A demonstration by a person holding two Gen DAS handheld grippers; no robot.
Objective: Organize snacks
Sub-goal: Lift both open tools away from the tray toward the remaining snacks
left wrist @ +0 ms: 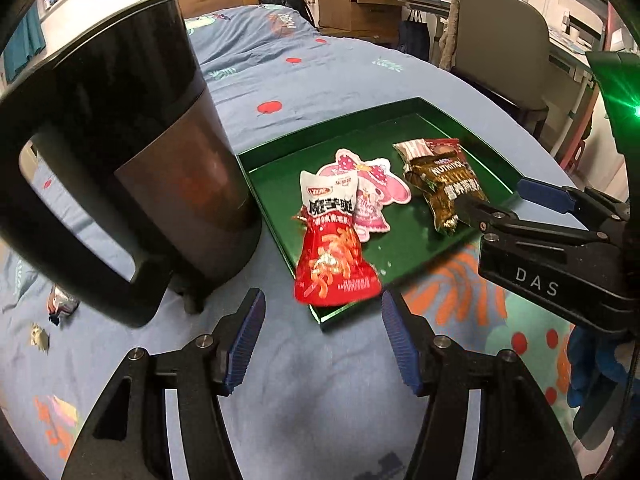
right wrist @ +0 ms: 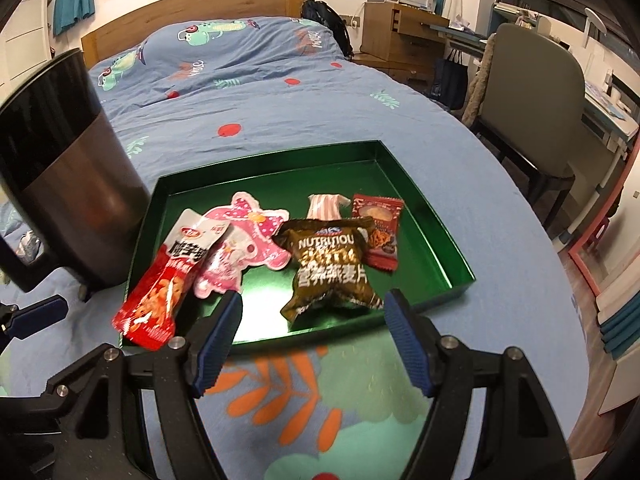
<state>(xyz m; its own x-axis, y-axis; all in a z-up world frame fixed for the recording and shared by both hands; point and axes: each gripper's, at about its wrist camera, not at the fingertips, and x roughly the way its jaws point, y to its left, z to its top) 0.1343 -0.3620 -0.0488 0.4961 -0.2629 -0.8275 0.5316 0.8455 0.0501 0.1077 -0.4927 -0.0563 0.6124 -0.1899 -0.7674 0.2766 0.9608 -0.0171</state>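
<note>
Five snack packets sit at the shallow green tray (right wrist: 436, 216) on the blue bed quilt (right wrist: 280, 112); the red-and-white packet (right wrist: 160, 276) overhangs its near-left rim. Two small wrappers (left wrist: 60, 302) lie outside, behind the black jug (left wrist: 132, 152). Left tongs (left wrist: 322, 334) and right tongs (right wrist: 314, 330): both released, empty. Judged mostly done; strays remain.

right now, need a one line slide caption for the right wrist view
Open right gripper hovers before a green tray on the bed, holding a brown oat packet, red packet and pink pouch.
</note>
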